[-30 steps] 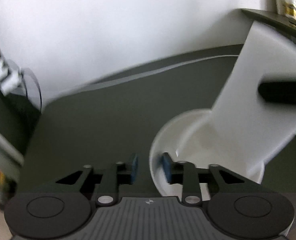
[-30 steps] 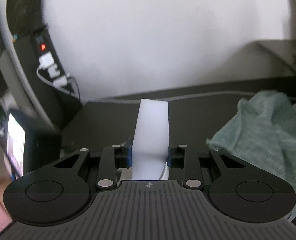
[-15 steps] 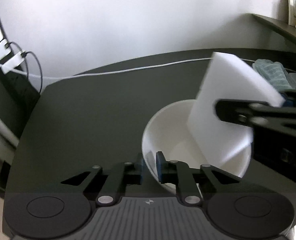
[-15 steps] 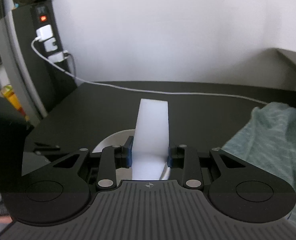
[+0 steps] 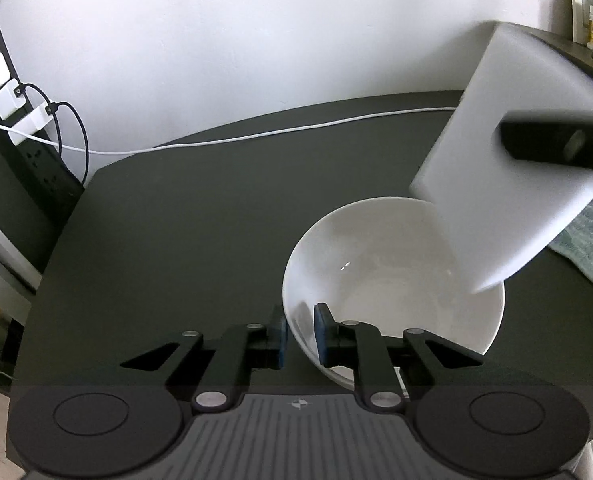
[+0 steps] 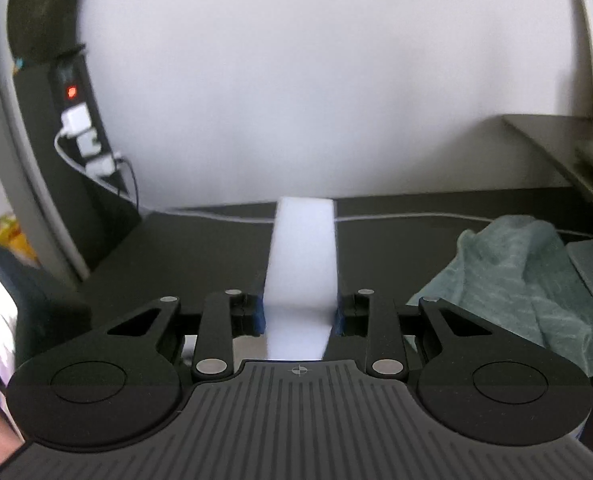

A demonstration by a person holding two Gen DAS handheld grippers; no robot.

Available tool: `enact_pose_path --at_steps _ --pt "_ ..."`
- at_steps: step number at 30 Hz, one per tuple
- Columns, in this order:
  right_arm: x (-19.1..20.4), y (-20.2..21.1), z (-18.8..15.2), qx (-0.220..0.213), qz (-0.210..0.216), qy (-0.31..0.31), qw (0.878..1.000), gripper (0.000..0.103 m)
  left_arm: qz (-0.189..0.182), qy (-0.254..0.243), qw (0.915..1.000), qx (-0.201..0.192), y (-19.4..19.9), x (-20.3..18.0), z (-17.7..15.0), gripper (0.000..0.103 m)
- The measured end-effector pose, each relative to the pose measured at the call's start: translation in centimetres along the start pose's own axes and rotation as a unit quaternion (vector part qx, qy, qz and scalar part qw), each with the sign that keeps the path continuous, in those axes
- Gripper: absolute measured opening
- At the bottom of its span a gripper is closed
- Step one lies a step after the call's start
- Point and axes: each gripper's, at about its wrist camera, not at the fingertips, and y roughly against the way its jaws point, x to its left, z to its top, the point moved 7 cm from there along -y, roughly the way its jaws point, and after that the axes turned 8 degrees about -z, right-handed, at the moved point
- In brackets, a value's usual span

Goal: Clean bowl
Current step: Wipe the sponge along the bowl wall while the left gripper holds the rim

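Bowl (image 5: 392,276) on dark table (image 5: 200,216), rim pinched by left gripper (image 5: 298,334), sponge (image 5: 508,184) clamped in right gripper (image 6: 299,314) above bowl's far side (towel (image 6: 528,276) beyond): risk of tipping under hard downward scrubbing against one-sided rim hold.

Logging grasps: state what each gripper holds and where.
Left gripper pinches the white bowl by its near rim. Right gripper clamps the white sponge near its lower end.

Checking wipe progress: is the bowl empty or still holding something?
Empty: the white bowl shows only bare glossy interior; the sponge hangs over its rim.
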Motion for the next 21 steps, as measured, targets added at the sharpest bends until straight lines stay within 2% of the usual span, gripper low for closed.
enact_pose_path --at_steps 2,6,9,10,14,19,21 --pt "0.6 -1.0 -0.7 0.026 0.032 -0.017 0.999 0.031 -0.004 0.002 1.0000 0.002 -0.1 0.0 -0.1 0.017" --pt "2.6 -4.0 -3.1 0.070 0.034 0.008 0.997 0.032 -0.008 0.002 1.0000 0.005 -0.2 0.0 -0.4 0.018" --pt "2.7 -4.3 -3.4 0.067 0.022 0.018 0.997 0.031 -0.010 0.001 0.9999 0.006 -0.2 0.0 -0.4 0.018" --pt "2.4 -4.1 -3.1 0.061 0.005 0.026 0.998 0.031 -0.009 0.000 0.9999 0.007 -0.2 0.0 -0.4 0.018" --pt "0.6 -1.5 -1.8 0.029 -0.011 0.018 0.999 0.031 -0.012 -0.003 0.9999 0.006 -0.1 -0.4 -0.5 0.018" --pt "-0.5 0.9 0.0 -0.002 -0.009 0.003 1.000 0.031 -0.006 -0.005 1.0000 0.000 0.0 -0.3 -0.5 0.020" --pt "-0.5 1.1 0.1 0.002 0.007 -0.005 1.000 0.031 0.004 -0.020 0.9995 -0.022 0.3 0.0 0.2 0.021"
